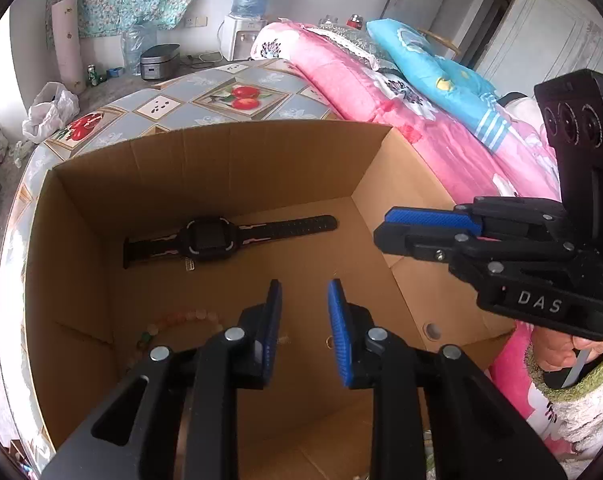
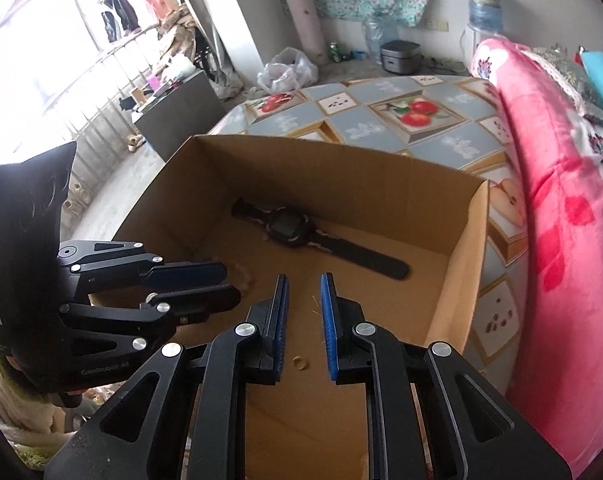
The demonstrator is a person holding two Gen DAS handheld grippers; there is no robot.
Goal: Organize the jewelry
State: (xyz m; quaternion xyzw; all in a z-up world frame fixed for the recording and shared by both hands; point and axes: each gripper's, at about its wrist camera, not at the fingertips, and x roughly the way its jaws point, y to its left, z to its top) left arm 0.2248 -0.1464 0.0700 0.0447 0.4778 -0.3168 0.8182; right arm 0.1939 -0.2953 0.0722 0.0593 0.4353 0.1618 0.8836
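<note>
Room: bedroom, fruit-print tablecloth (image 2: pixel 381 92) under a pink quilt (image 2: pixel 561 200)
Box: open corrugated cardboard box (image 1: pixel 229 160), plain brown walls, likely the collecting place for the jewelry
Watch: black rubbery-strapped watch (image 1: pixel 209 238) lies flat on the box floor near the far wall
Beads: pale round bead bracelet (image 1: pixel 173 320) on the floor, partly hidden by the left gripper
Ring: small thin gold ring (image 2: pixel 300 362) below the right gripper
Left gripper: (image 1: pixel 303 328) over the box, ribbed blue pads parted, holding nothing
Right gripper: (image 2: pixel 304 326) pads apart, empty, seemingly lined up for the ring
</note>
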